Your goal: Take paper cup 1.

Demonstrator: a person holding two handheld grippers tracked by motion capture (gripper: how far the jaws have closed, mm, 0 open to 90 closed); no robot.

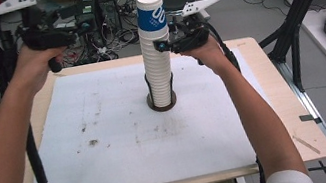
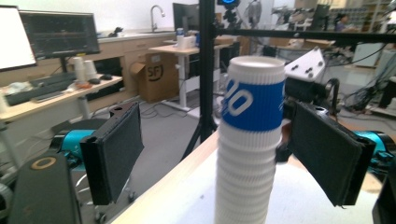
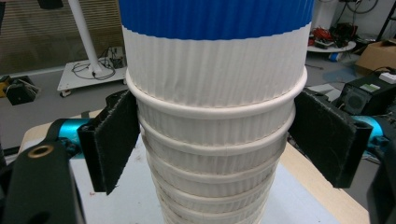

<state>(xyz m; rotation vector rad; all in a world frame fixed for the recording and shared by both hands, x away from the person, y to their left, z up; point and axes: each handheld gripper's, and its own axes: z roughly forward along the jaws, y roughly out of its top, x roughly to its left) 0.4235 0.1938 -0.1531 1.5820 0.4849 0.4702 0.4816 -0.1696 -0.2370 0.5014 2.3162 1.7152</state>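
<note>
While clamped by right gripper near desk's far edge: tall ribbed white paper-cup stack, blue-banded top; left gripper spread, empty, off far-left corner.

Even, soft indoor light falls on my tabletop, casting hardly any shadow. All three pictures are slightly soft and grainy. In my left gripper view a monitor glares white, and the cup stack in front is mildly blurred.
</note>
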